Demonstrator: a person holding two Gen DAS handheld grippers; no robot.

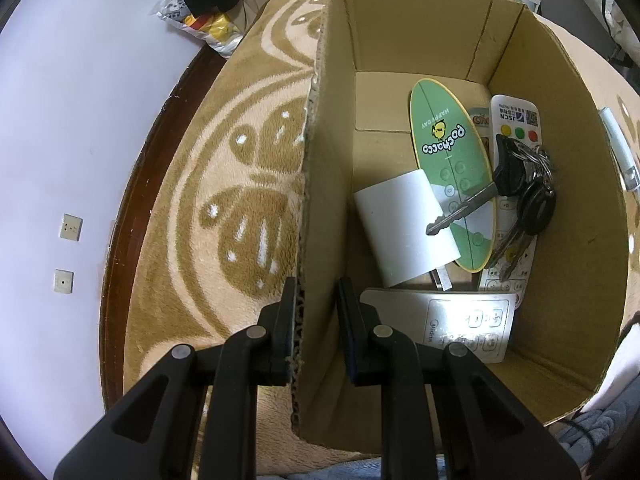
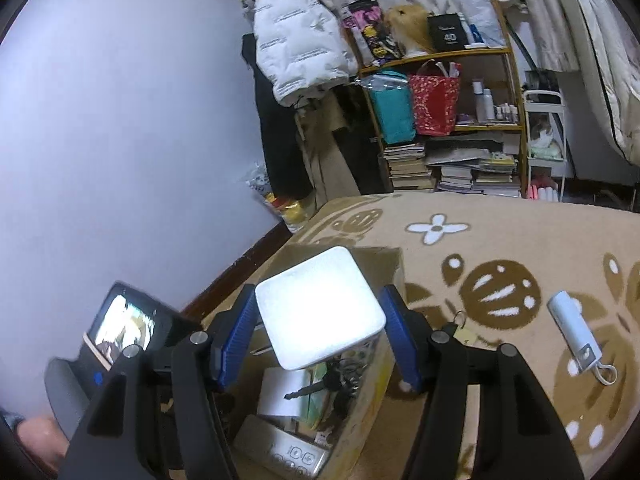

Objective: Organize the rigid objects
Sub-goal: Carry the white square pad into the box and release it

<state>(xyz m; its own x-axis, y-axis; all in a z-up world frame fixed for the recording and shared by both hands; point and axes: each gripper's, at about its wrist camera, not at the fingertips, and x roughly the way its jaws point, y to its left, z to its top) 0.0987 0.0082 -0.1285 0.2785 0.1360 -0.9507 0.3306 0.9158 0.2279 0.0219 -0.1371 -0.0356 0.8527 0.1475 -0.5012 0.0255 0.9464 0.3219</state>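
A cardboard box (image 1: 420, 40) stands on a patterned blanket. Inside lie a green oval card (image 1: 452, 152), a white remote (image 1: 516, 120), a key bunch (image 1: 524, 184), a white block (image 1: 404, 228) and a silver remote (image 1: 464, 324). My left gripper (image 1: 314, 320) is shut on the box's left wall (image 1: 324, 160). My right gripper (image 2: 320, 320) is shut on a white square block (image 2: 320, 304) and holds it above the open box (image 2: 372, 380). The box's contents show below it.
A white power bank with a cord (image 2: 576, 332) lies on the blanket (image 2: 500, 240) to the right. A white wall (image 1: 80, 120) and dark bed rim (image 1: 132, 184) run along the left. Shelves with books and bags (image 2: 440, 120) stand behind.
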